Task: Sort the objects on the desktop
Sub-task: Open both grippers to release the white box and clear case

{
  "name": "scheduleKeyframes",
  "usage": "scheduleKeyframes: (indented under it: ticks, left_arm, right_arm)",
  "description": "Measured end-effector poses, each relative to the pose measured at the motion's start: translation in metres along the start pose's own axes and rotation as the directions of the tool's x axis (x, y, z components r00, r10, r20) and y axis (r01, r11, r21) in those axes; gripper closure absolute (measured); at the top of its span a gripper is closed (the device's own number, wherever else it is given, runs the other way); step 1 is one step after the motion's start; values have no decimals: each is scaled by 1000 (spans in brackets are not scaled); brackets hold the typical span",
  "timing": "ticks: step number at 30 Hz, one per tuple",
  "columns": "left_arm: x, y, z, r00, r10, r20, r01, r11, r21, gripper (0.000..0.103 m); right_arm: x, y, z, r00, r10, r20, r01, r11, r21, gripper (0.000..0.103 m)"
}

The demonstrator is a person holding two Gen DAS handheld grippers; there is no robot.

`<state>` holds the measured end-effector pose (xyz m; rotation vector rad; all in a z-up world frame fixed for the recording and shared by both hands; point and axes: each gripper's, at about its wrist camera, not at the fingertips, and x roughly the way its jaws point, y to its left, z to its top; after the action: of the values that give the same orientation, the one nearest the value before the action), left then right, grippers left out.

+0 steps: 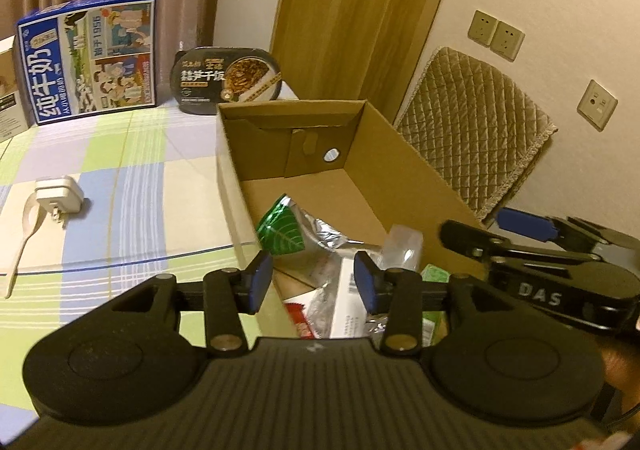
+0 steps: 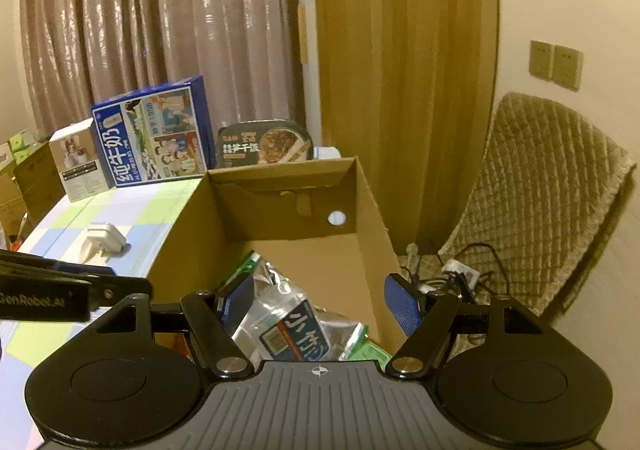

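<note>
Cardboard box (image 1: 404, 186) long axis runs away from both cameras.

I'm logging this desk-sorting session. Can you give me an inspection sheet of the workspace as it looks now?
Surface: checked tablecloth, mostly bare.
Job's things: cardboard box holding a foil bag, a plastic bottle and other wrappers; white charger and spoon on the cloth.
Clutter: milk carton, rice meal tub, small white box at the back.
Grippers: left gripper and right gripper both open over the box, fingers gripping nothing.
Cables: tangle with a plug on the chair.
Surroundings: curtain, wall sockets.
</note>
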<state>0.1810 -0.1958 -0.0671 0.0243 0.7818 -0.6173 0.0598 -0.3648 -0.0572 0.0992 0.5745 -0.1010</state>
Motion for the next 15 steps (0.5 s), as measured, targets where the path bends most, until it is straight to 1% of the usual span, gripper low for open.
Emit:
scheduleKeyframes:
  ticks: [1,4,6,8,9,11,13,15]
  left_arm:
    - [-2,2,-1,1000,4,0,-4,1000,-3,59]
    - [-8,9,-5,1000,17,5,-17,1000,-11,44]
    - [-13,13,-7,1000,23,10,-23,1000,-12,40]
    - [-19,16,-10,999,31,13,-31,999,-15,30]
    - [-23,18,-11,999,35,16,-35,999,-15,28]
    - [-30,21,-15,999,43,24,-42,999,-19,17]
    - [-37,23,-19,998,51,33,-51,998,-22,11]
    - [-44,26,-22,997,64,39,-63,998,-17,8]
  right_arm:
    - [-3,-2,-2,1000,-4,1,4,1000,6,33]
    - [-13,-5,-6,1000,-13,-3,13,999,29,33]
    - [-20,-6,-9,1000,-16,-3,16,999,37,33]
    - [-27,-5,-11,1000,-18,-3,18,999,46,32]
    - [-30,-4,-12,1000,-18,-2,18,999,48,32]
    - [-37,0,-13,1000,-14,0,14,999,51,29]
    - [-44,6,-15,1000,-7,3,7,999,50,27]
    - [-50,12,-16,1000,-1,9,1,999,46,23]
